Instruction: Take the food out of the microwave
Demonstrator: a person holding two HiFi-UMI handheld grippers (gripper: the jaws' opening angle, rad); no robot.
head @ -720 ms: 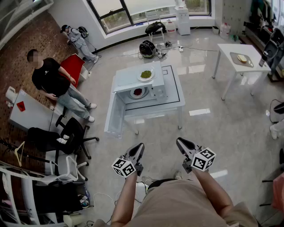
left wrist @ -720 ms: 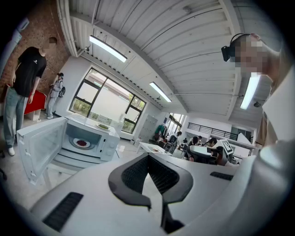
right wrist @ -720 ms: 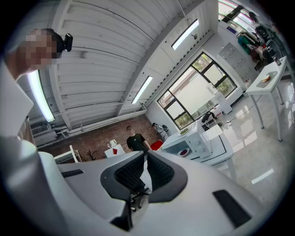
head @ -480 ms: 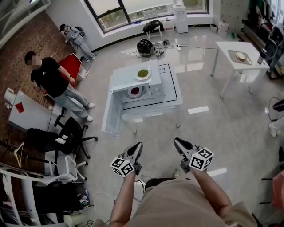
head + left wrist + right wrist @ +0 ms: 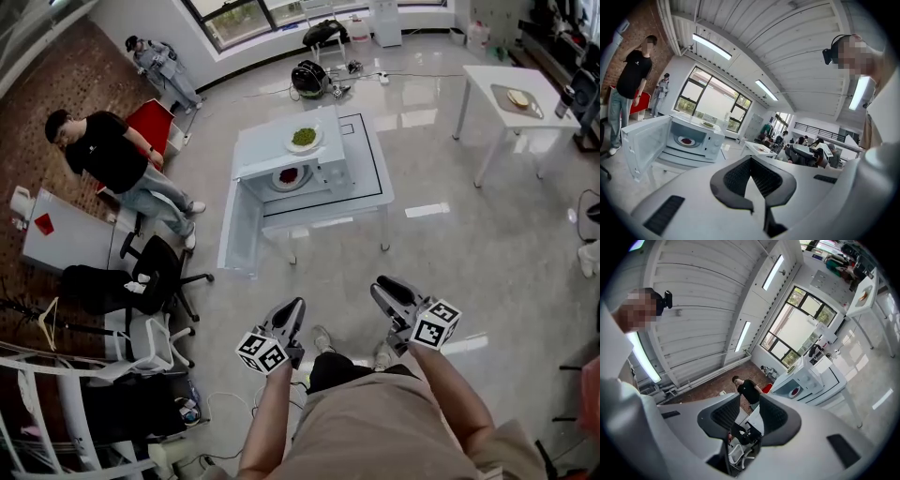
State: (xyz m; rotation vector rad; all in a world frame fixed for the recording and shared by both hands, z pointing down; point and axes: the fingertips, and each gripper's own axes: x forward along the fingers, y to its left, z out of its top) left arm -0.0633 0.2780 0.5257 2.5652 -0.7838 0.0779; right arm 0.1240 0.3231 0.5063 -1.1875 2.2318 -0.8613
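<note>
Your left gripper [image 5: 750, 161] has its jaws pinched together with nothing in them. Your right gripper [image 5: 750, 397] is partly open and also empty; all you see through the gap is the room behind.

The food you want, the plate of red food [image 5: 289, 175], is still sitting inside the microwave [image 5: 333, 178] in the upper middle of the head view. The microwave's on the white table [image 5: 370, 202], well apart from both grippers, so I'd say you're only on the approach.

Stuff that could bite you:
- The door [image 5: 239, 225] hangs open toward the lower left, so a wide swing with the left gripper could smack it.
- There's a plate of green food [image 5: 304, 138] on top of the microwave, right above the opening. Come in high and you could nudge it off or grab the wrong dish.
- The left jaws need to open before they're any use.
- A plate rim is a thin grip, so pulling it out one-sided could tip it and spill.

Pose-wise, your left forearm [image 5: 267, 412] and right forearm [image 5: 450, 389] reach up from the bottom of the frame. The grippers sit side by side, roughly level, aimed toward the table.
</note>
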